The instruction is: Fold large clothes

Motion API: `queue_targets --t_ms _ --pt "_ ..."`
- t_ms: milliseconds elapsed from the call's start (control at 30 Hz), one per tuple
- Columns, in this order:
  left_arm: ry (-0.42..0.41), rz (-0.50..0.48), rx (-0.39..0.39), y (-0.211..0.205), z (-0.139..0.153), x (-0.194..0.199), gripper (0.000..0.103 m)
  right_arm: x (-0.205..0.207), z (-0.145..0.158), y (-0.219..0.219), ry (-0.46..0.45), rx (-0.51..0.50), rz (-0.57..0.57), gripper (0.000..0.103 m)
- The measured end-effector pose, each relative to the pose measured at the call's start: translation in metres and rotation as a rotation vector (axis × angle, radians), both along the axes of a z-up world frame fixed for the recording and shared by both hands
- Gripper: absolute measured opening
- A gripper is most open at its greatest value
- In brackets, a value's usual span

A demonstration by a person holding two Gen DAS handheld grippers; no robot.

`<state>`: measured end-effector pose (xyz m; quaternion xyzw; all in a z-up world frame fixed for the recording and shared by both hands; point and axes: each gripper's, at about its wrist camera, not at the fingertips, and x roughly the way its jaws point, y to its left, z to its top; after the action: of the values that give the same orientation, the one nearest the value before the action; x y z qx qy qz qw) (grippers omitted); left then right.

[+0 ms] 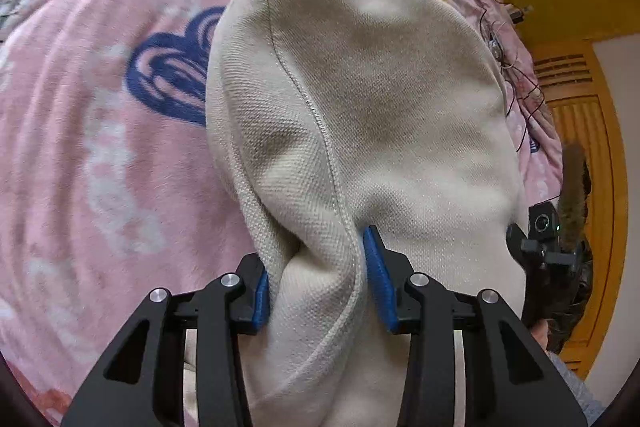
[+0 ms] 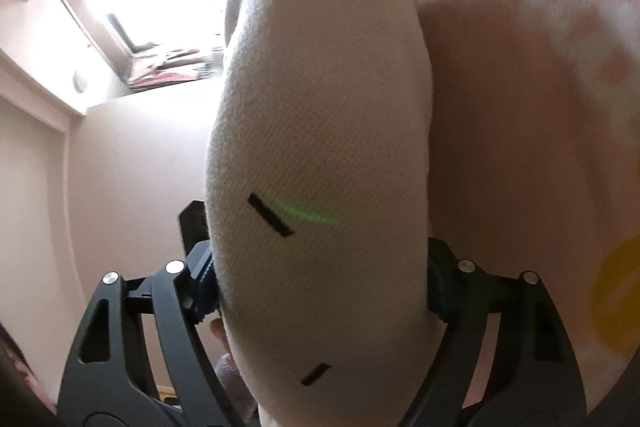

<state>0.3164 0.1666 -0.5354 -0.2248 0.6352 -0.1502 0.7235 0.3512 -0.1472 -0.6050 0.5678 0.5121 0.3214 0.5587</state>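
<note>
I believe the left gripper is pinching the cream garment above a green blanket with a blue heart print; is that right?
Not quite: the blanket is pink, not green, as the left wrist view shows. The left gripper does pinch the cream garment above it.

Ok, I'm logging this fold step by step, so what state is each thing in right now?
Cream knit garment: bunched, lifted off the bed, gripped at two places.
Left gripper: jaws shut on a gathered fold of the garment.
Right gripper: jaws wide, closed on a thick roll of the garment.
Pink fleece blanket with blue heart print: spread flat on the bed under the garment.
</note>
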Motion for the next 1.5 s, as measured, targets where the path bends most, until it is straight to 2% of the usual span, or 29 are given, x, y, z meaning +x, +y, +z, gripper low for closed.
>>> queue_targets --t_ms 100,267,500,533,667,800,933,1067,1167,1267,1367,1433,1500 --pt "-0.037 -0.001 0.007 0.010 0.020 -0.022 0.038 -0.018 0.006 0.005 -0.003 0.072 -0.013 0.076" --pt "-0.165 -0.038 0.099 -0.001 0.069 -0.070 0.037 -0.056 0.026 0.009 -0.022 0.159 0.016 0.075" --pt "-0.280 -0.011 0.081 0.003 0.116 -0.161 0.037 -0.124 0.062 0.004 -0.124 0.201 0.053 0.075" --pt "-0.298 -0.005 0.078 0.004 0.124 -0.175 0.037 -0.144 0.069 -0.001 -0.149 0.208 0.063 0.075" --pt "-0.381 0.014 0.064 0.020 0.163 -0.220 0.037 -0.179 0.107 0.020 -0.240 0.232 0.086 0.076" --pt "-0.485 0.053 0.103 0.045 0.215 -0.261 0.037 -0.200 0.158 0.056 -0.341 0.261 0.148 0.075" --pt "-0.582 0.129 0.174 0.089 0.275 -0.311 0.037 -0.222 0.208 0.095 -0.428 0.301 0.236 0.076" --pt "-0.652 0.231 0.272 0.140 0.334 -0.368 0.037 -0.236 0.254 0.162 -0.485 0.393 0.361 0.076" --pt "-0.678 0.339 0.398 0.192 0.383 -0.423 0.037 -0.251 0.286 0.237 -0.529 0.481 0.491 0.076" --pt "-0.656 0.442 0.550 0.240 0.414 -0.467 0.038 -0.268 0.303 0.311 -0.528 0.571 0.609 0.076" --pt "-0.609 0.569 0.668 0.293 0.425 -0.506 0.038 -0.283 0.303 0.401 -0.481 0.644 0.735 0.076" --pt "-0.558 0.657 0.702 0.330 0.418 -0.526 0.038 -0.281 0.297 0.454 -0.453 0.634 0.798 0.076" --pt "-0.485 0.728 0.719 0.365 0.398 -0.540 0.038 -0.293 0.290 0.501 -0.435 0.584 0.861 0.075"
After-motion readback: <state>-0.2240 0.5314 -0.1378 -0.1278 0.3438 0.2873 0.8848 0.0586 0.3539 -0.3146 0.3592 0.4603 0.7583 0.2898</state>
